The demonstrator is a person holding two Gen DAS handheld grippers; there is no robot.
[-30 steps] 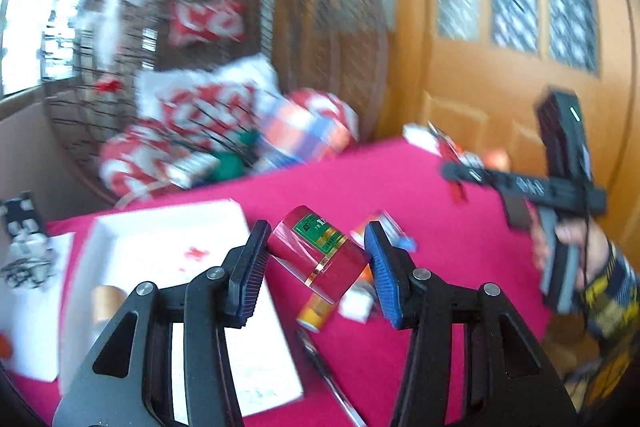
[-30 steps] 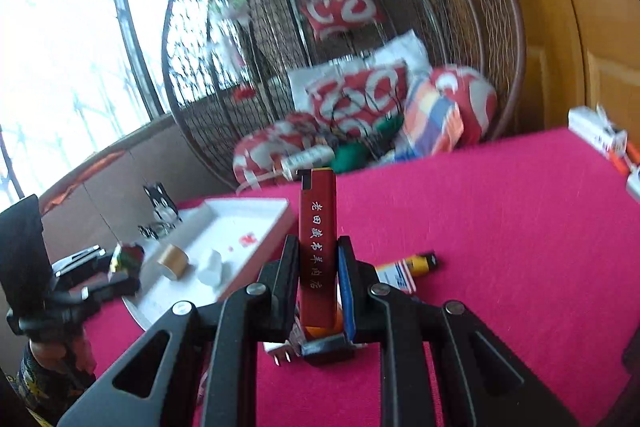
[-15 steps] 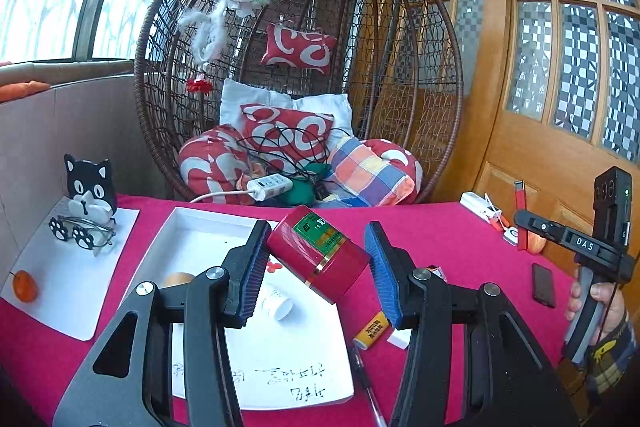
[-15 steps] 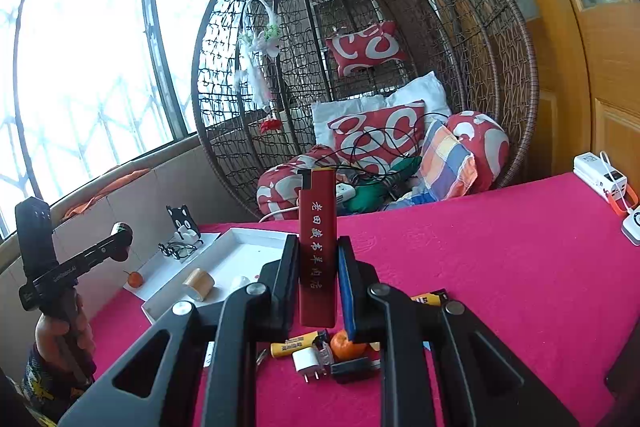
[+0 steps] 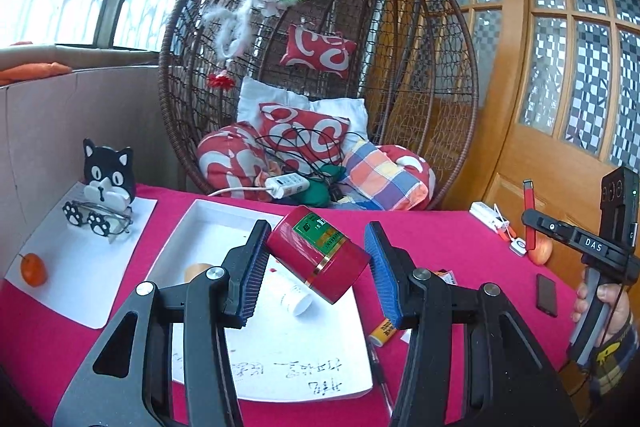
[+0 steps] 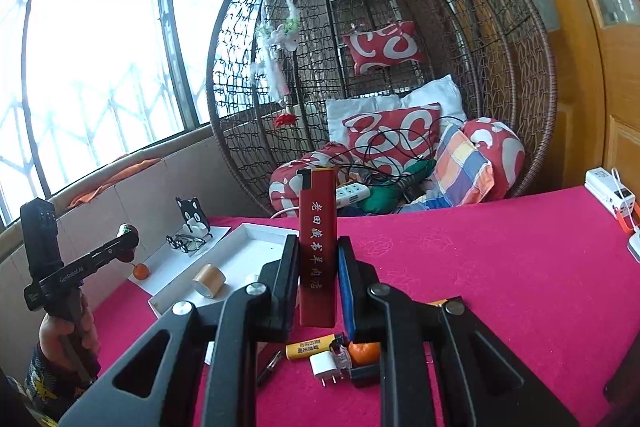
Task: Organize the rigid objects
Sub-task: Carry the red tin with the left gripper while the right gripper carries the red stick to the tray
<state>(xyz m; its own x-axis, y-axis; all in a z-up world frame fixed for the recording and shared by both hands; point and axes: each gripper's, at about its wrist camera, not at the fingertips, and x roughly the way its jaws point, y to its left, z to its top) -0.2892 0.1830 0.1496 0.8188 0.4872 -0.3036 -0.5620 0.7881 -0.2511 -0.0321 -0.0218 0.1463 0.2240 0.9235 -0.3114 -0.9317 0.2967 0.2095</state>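
My left gripper [image 5: 316, 263] is shut on a red tin [image 5: 318, 253] with a green label and gold band. The tin hangs tilted above the white tray [image 5: 208, 227]. In the tray lie a tan tape roll [image 5: 196, 269] and a small white bottle [image 5: 296, 301]. My right gripper [image 6: 318, 267] is shut on a flat red lighter [image 6: 318, 247] with white characters, upright above the pink table. The left wrist view shows that gripper [image 5: 528, 215] far right, in a person's hand. The right wrist view shows the left gripper [image 6: 128, 239] beyond the tray [image 6: 240, 251].
Under the right gripper lie a yellow tube [image 6: 308, 347], a white plug [image 6: 324, 365] and an orange [image 6: 362, 351] in a black box. A cat-shaped holder [image 5: 108, 179] with glasses and an orange [image 5: 34, 269] sit left. An apple [image 5: 540, 251] lies right; a wicker chair [image 5: 320, 67] stands behind.
The left gripper has swung left and rolled level, carrying the red tin from over the table to over the tray. The right gripper has risen slightly with the lighter.
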